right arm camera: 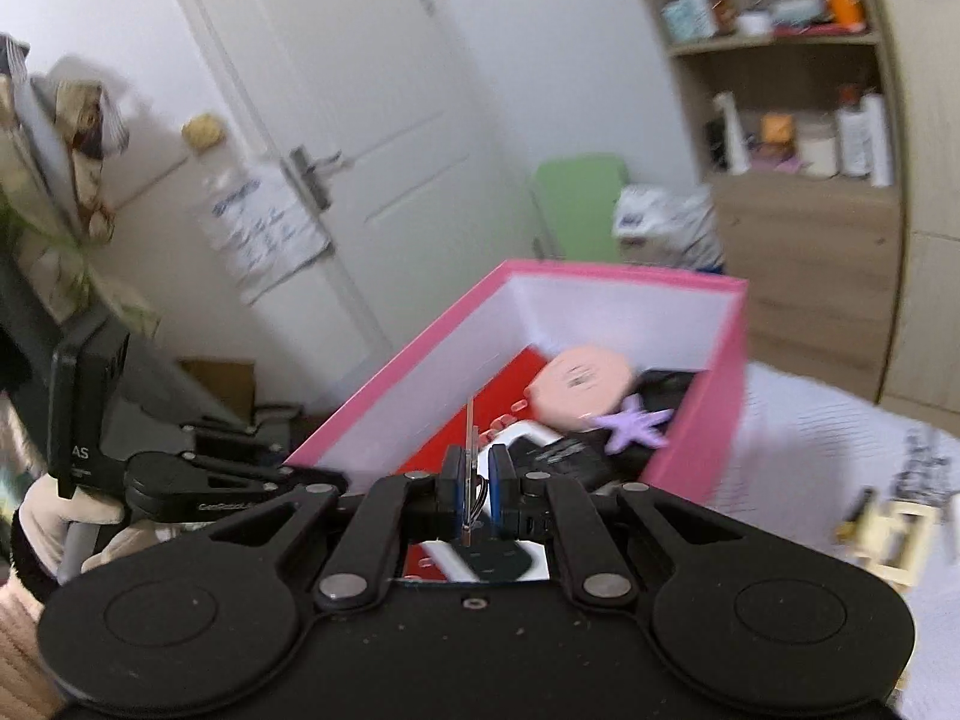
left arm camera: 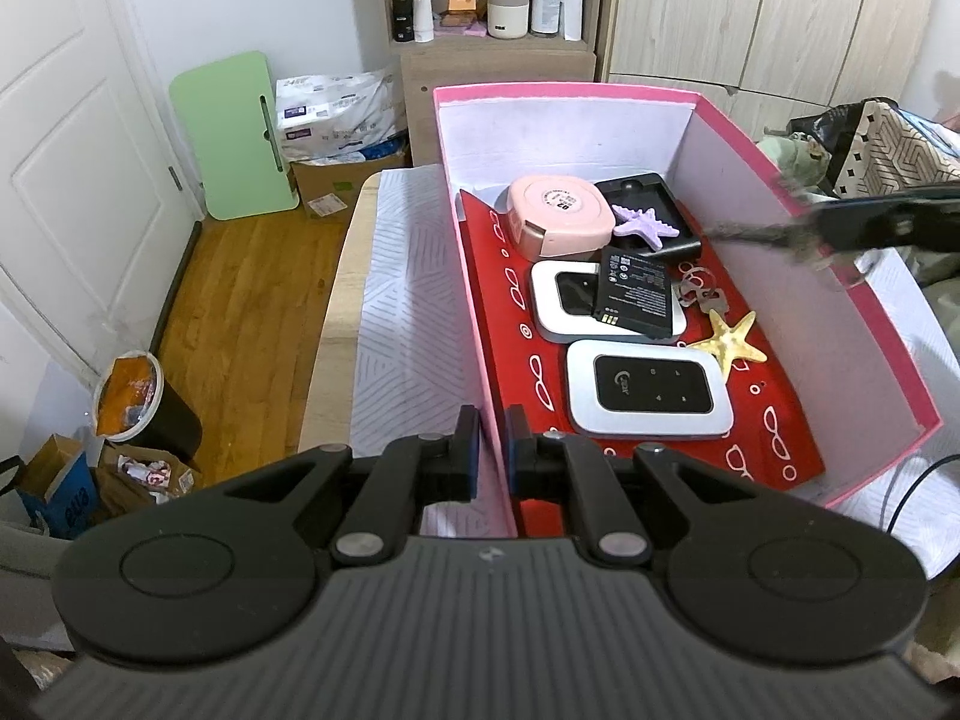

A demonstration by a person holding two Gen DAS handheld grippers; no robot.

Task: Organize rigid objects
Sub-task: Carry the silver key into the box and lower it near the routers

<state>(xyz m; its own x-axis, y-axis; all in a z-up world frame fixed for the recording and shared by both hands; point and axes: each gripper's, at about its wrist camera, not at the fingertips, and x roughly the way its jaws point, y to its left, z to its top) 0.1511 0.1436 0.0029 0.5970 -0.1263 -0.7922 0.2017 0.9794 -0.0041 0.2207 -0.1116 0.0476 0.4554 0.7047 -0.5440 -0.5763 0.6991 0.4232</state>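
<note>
The left gripper is pinched on the near left wall of the pink box, one finger outside, one inside. The right gripper is nearly closed on a thin upright stick-like thing; what it is cannot be told. From the left view it is a blur above the box's right wall.

Inside the box, on a red liner, lie two white routers, one near and one farther with a black battery on it, a yellow starfish, keys, a pink case and a purple starfish on a black tray.

The liner's right side is mostly bare. The box sits on a patterned cloth, with a free strip to its left.
</note>
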